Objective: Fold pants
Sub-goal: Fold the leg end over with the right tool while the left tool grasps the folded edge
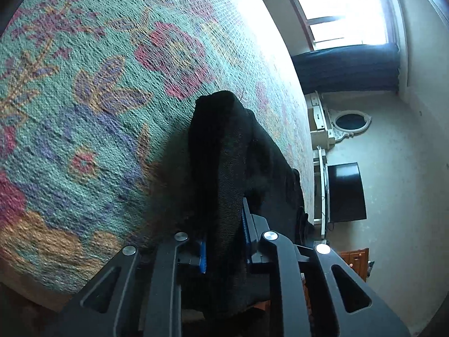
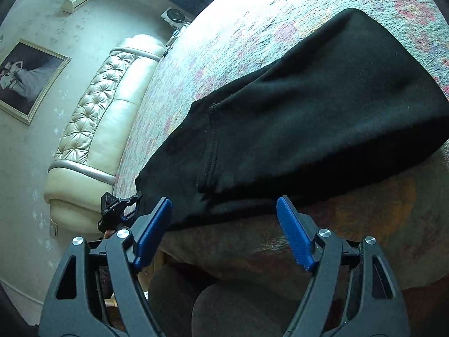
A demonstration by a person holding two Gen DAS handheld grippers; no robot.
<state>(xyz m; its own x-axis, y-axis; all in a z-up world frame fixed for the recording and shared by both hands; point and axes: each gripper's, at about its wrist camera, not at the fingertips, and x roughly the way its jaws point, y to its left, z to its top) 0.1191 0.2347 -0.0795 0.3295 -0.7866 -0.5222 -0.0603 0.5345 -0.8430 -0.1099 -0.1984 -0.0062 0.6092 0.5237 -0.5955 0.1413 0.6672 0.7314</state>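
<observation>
Matt black cloth pants (image 2: pixel 308 106) on rough woven bedspread (image 1: pixel 84 84); glossy tufted headboard (image 2: pixel 95 104).

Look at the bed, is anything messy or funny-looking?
Nothing is spilled or broken. The black pants lie on the flowery blanket, but one end is bunched up in the left claw, so it stands up in a lump. The right claw is open, holding nothing.
</observation>
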